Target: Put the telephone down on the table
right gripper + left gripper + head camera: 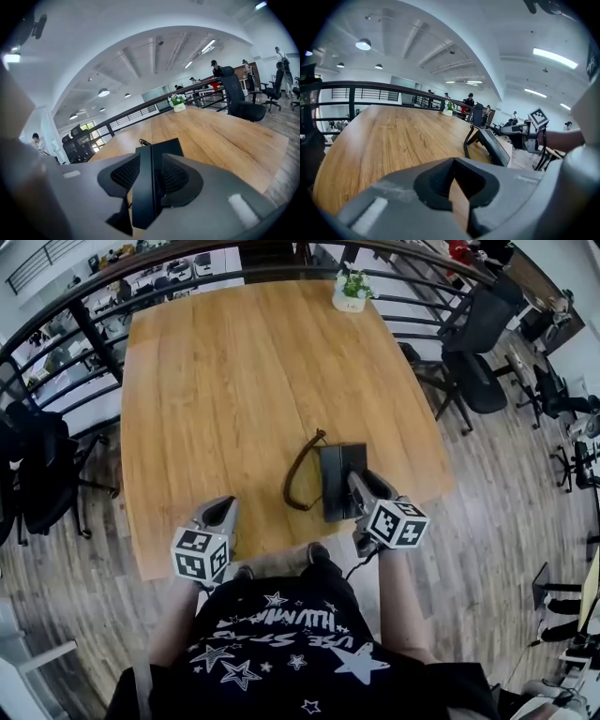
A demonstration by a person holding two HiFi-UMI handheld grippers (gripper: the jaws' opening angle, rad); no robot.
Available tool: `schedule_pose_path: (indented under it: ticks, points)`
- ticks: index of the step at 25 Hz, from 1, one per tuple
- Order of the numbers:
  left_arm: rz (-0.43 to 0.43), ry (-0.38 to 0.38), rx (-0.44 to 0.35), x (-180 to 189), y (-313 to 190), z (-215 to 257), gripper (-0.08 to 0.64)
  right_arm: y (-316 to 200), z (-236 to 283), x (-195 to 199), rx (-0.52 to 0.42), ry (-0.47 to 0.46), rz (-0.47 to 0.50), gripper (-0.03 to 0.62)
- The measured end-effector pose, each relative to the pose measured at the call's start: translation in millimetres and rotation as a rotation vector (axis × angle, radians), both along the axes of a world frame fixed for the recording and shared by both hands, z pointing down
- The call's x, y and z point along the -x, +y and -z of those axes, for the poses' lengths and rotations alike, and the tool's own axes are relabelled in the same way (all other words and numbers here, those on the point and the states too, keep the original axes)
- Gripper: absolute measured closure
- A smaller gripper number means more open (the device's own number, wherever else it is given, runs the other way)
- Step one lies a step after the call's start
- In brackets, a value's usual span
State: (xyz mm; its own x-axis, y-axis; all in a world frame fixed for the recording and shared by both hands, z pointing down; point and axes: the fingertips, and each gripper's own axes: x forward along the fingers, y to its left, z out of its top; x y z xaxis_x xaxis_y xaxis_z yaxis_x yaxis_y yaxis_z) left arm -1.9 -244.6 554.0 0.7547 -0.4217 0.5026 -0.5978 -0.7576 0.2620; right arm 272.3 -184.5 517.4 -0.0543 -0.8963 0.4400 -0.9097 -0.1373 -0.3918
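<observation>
The telephone (337, 479) is a flat black slab with a squared outline, and a dark curved piece (300, 474) loops out from its left side; I cannot tell whether that is the handset or the cord. It is at the near right part of the wooden counter (234, 381), close to the front edge. In the left gripper view it stands tilted, with its far end raised off the wood. I cannot tell whether its low end rests on the counter.

My right gripper (367, 491) reaches in from the near side and points forward and somewhat downward. Its marker cube (398, 521) sits just off the counter's front edge. In the right gripper view the jaws are clamped on the telephone's near edge, and the thin black slab stands upright between the ribbed pads (176, 176).

My left gripper (220, 514) hovers over the near left part of the counter, well apart from the telephone, also angled forward and down. Its jaws meet at the tips with nothing between them.

A small potted plant (352, 289) stands at the counter's far edge.
</observation>
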Motion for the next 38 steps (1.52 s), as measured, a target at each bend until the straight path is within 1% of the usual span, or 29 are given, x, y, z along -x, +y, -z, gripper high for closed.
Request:
schedule_pose_path:
  ticks: [3,5,9,12,15,20,24,28,34,38]
  points:
    - [-0.039,0.007,0.002,7.8,-1.8,-0.1,0.558,6.4,3.6,12.9,-0.011,0.007,-0.044,0.48]
    - [-0.069,0.016,-0.003,18.9,-1.7,3.1,0.558,12.3,7.2,29.8,-0.017,0.017,-0.074,0.507]
    - [-0.128,0.031,0.005,44.9,6.0,7.9,0.558,37.0,9.5,64.5,-0.002,0.044,-0.159,0.59]
    - [-0.187,0.037,0.015,58.5,23.0,7.3,0.558,65.0,7.6,86.5,0.004,0.034,-0.209,0.592]
    - [-0.249,0.032,0.004,65.3,32.7,1.3,0.557,86.3,1.8,104.3,0.001,0.022,-0.233,0.594]
    - [-0.303,0.038,0.01,70.2,51.7,-4.7,0.558,108.2,-4.2,126.5,-0.004,0.003,-0.211,0.594]
    - [-0.315,0.038,0.014,68.7,66.7,-2.9,0.558,110.9,0.9,139.9,-0.029,0.0,-0.181,0.594]
    - [-0.329,0.026,0.009,69.9,82.4,3.3,0.558,114.7,10.6,165.5,-0.068,-0.019,-0.139,0.594]
    - [-0.353,0.031,-0.008,60.3,129.5,21.3,0.558,162.7,9.4,196.9,-0.053,-0.04,-0.086,0.594]
    - [-0.369,0.023,-0.009,65.0,159.0,27.6,0.558,189.9,11.3,213.7,-0.044,-0.04,-0.062,0.594]
